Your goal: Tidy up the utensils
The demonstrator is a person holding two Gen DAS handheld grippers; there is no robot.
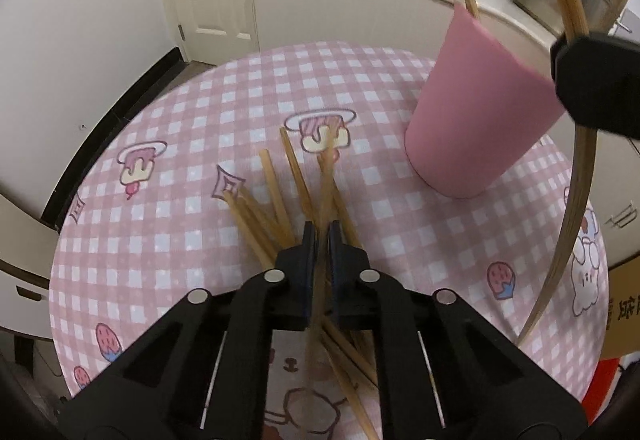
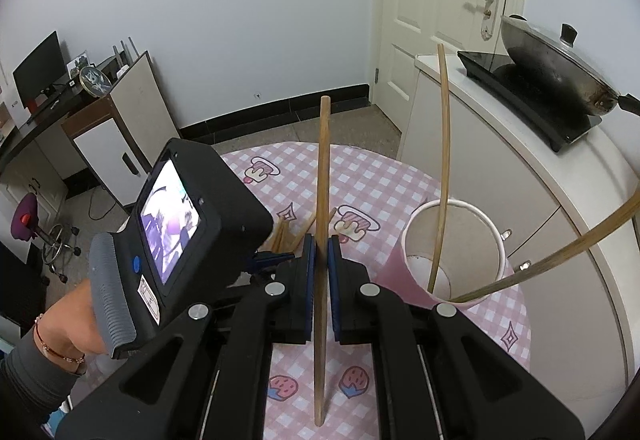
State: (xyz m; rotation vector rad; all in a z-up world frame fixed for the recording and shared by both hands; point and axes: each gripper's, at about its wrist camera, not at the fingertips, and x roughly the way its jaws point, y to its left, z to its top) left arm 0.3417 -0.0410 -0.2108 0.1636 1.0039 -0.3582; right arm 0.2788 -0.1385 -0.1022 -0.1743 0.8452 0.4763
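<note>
Counter (image 1: 168, 175): round top under a pink checked cloth; we use it as the sorting ground, with pile and cup close together.
Cup (image 1: 472, 111): pink outside, white inside, standing upright at the cloth's far right; we judge it to be the holder, since two chopsticks (image 2: 442, 159) already lean in it.
Pile (image 1: 276, 207): loose bamboo chopsticks, pale tan and thin, lying crossed on the cloth near the cup, not yet sorted.
Right tongs (image 2: 320, 252): clamped shut on one chopstick (image 2: 323, 175), held near upright beside the cup, ready, we think, to drop in.
Left tongs (image 1: 322, 240): down over the pile, closed tight on one blurred chopstick (image 1: 326, 175) that runs between the pads.
</note>
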